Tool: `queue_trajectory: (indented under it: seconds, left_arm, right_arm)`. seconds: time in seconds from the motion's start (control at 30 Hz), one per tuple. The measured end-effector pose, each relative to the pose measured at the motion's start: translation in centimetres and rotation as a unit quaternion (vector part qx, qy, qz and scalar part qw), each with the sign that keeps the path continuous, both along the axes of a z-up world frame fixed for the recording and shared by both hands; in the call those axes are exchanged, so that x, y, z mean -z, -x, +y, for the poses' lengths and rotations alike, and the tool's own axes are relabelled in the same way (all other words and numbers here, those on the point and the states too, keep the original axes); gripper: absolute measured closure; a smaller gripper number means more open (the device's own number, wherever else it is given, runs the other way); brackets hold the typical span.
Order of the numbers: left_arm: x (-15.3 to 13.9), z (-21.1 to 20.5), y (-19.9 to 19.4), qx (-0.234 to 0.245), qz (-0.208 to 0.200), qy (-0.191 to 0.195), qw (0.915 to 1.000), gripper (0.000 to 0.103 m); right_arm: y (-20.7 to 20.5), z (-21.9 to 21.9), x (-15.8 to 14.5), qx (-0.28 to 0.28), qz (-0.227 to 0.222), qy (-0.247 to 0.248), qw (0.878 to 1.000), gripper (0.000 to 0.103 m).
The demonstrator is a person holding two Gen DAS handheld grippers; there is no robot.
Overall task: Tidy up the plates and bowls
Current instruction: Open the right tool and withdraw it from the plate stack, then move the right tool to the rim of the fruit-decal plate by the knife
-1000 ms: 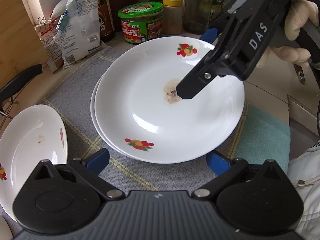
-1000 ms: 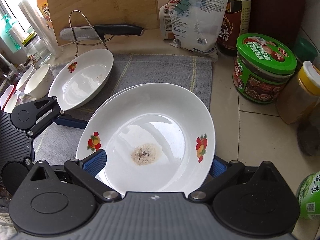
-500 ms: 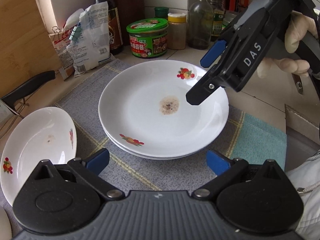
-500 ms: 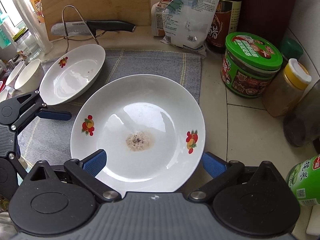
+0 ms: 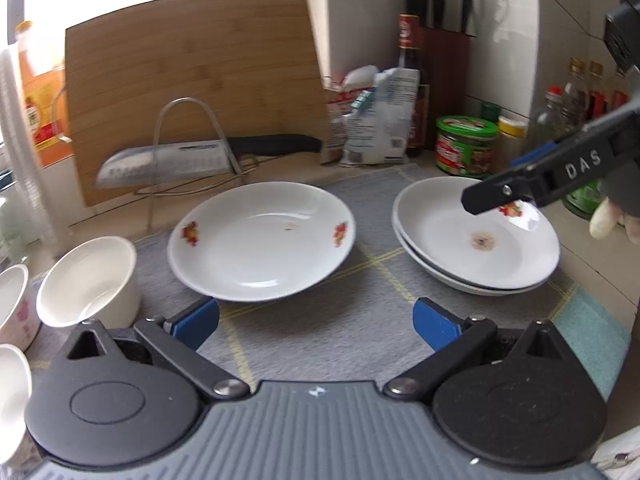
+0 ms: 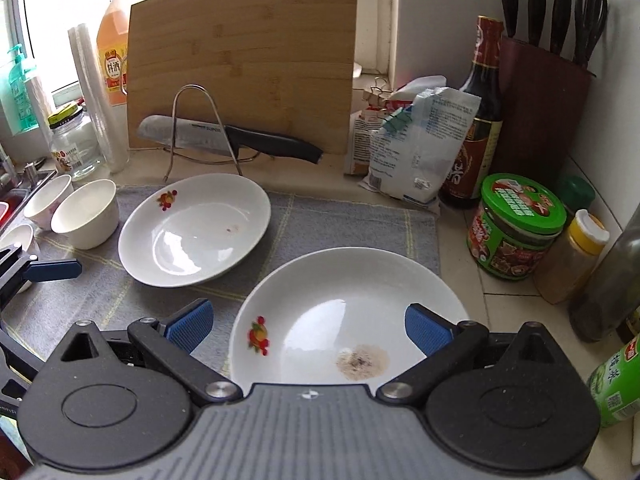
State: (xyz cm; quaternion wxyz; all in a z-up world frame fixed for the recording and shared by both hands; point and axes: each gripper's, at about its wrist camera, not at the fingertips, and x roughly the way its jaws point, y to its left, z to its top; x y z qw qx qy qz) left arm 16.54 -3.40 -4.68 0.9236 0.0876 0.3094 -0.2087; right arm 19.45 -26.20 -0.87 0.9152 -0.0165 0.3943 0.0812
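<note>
On the far left, three white bowls [image 5: 86,280] are sitting at the edge of the grey mat [image 5: 320,340]; only the left wrist view is showing a pink print on the outermost one. The right wrist view alone is taking in the glass jar [image 6: 74,146], the teal soap bottle [image 6: 18,92] and an orange bottle [image 6: 114,52] whose label characters are too small to read.

Behind, a knife [image 6: 224,138] is lying through a wire rack in front of the bamboo cutting board [image 6: 244,56]. A single plate [image 5: 262,240] with fruit prints is resting on the mat, apart from the stack. The left gripper [image 5: 316,322] is hovering wide open and empty before it.

To the right, the stack of two plates [image 5: 476,236] is sitting on the mat, a brown stain at its centre; only the left view is revealing the second rim beneath. The right gripper [image 6: 308,324] is hanging spread open above the stack, holding nothing; seen from the left, its arm is reading "DAS".

Further right are standing a clipped bag [image 6: 416,148], a dark sauce bottle [image 6: 478,120], a green-lidded jar [image 6: 516,226] and a knife block [image 6: 548,92]; their labels are illegible.
</note>
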Motion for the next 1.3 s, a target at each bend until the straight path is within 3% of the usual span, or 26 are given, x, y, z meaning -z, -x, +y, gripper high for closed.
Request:
queue_trajectory:
  seconds: [0.13,0.3,0.5,0.8,1.3]
  left_arm:
    - [0.1,3.1,0.5,-0.031,-0.007,0.005,0.9995,0.001]
    - [1.0,5.4,0.9,-0.022,-0.004,-0.009,0.9997,0.001]
    - [2.5,6.3,0.5,-0.028,0.035,0.009,0.999,0.001]
    - [2.6,5.6,0.4,-0.07,0.046,0.026,0.9962,0.001]
    - [1.5,1.6,0.0,-0.108,0.042,-0.018,0.9931,0.001]
  right_arm:
    - [0.6,2.9,0.4,0.001,-0.004,-0.008,1.0,0.0]
    - [1.8,6.1,0.9,0.003,-0.002,0.008,1.0,0.0]
    - [2.3,7.5,1.5,0.0,0.016,0.013,1.0,0.0]
    - [0.6,7.7,1.8,-0.038,0.005,0.028,0.999,0.0]
    - [-2.6,5.5,2.2,-0.101,0.004,-0.007,0.995,0.0]
